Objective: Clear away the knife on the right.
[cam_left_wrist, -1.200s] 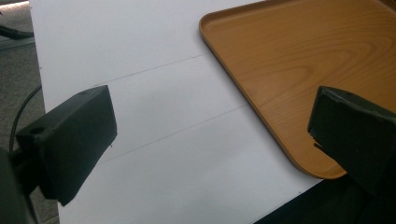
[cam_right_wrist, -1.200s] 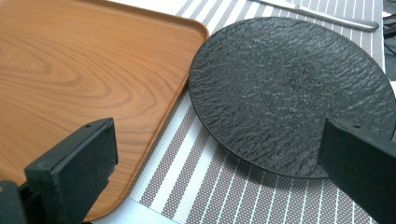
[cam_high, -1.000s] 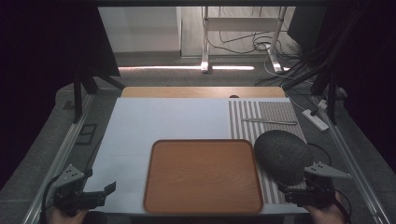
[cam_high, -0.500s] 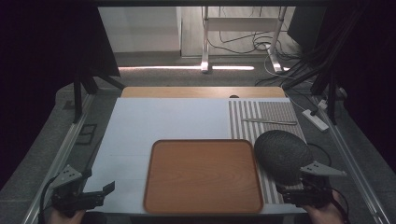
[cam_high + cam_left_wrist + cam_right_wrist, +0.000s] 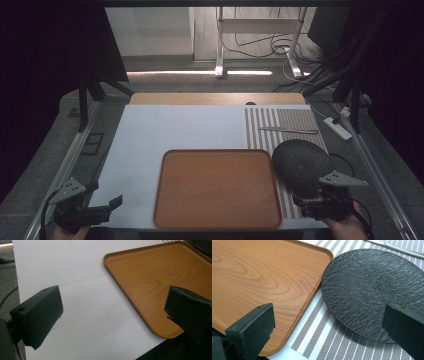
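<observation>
A wooden tray [image 5: 217, 187] lies empty near the table's front edge, on the white mat [image 5: 175, 130]. Just right of it a black textured plate [image 5: 301, 165] rests on the striped placemat [image 5: 295, 122]. My left gripper [image 5: 107, 207] hovers at the front left corner, open, with the tray [image 5: 160, 282] off to its right. My right gripper [image 5: 320, 205] is at the front right, open, its jaws standing wide before the plate [image 5: 374, 292] and the tray's corner [image 5: 262, 282]. Nothing is held.
A slim metal utensil [image 5: 288, 130] lies across the far part of the placemat. A white power strip [image 5: 338, 128] sits off the table's right edge. Metal rails run along both sides; cables and stand legs fill the floor beyond.
Both grippers have drifted slightly toward the front edge; the tray and plate have not moved.
</observation>
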`<state>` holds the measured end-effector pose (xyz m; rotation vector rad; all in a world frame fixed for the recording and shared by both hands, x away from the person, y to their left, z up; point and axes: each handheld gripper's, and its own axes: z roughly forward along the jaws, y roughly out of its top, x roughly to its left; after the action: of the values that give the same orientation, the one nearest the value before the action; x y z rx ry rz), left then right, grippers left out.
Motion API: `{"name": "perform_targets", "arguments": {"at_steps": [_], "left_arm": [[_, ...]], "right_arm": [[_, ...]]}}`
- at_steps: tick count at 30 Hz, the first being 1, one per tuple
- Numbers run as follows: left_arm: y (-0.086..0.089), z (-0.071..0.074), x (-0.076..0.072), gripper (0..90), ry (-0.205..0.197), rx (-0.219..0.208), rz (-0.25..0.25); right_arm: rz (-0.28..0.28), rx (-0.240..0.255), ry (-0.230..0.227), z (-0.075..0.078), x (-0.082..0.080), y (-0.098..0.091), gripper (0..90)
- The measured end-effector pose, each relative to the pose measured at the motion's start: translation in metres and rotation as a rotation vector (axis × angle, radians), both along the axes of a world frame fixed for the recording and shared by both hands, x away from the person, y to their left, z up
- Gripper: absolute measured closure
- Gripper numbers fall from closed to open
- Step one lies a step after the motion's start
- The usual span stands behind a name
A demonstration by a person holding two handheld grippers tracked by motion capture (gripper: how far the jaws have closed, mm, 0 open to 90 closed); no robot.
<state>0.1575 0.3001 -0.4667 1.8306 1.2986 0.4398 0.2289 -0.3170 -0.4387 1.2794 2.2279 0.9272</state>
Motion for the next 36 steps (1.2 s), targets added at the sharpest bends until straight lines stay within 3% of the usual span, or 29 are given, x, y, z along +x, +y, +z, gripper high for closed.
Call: {"name": "perform_targets", "arguments": {"at_steps": [17,27,36], "left_arm": [[0.000,0.000,0.000,1.8,0.000,-0.004,-0.014],[0.000,0.000,0.001,1.8,0.005,-0.007,-0.011],[0.000,-0.001,0.001,1.9,0.007,-0.004,-0.008]], "right_arm": [[0.014,-0.027,-0.009,0.004,0.018,-0.001,0.0],[0.012,0.036,0.012,-0.001,0.040,-0.006,0.0],[0.008,0.028,0.032,-0.002,0.058,-0.007,0.0]]}}
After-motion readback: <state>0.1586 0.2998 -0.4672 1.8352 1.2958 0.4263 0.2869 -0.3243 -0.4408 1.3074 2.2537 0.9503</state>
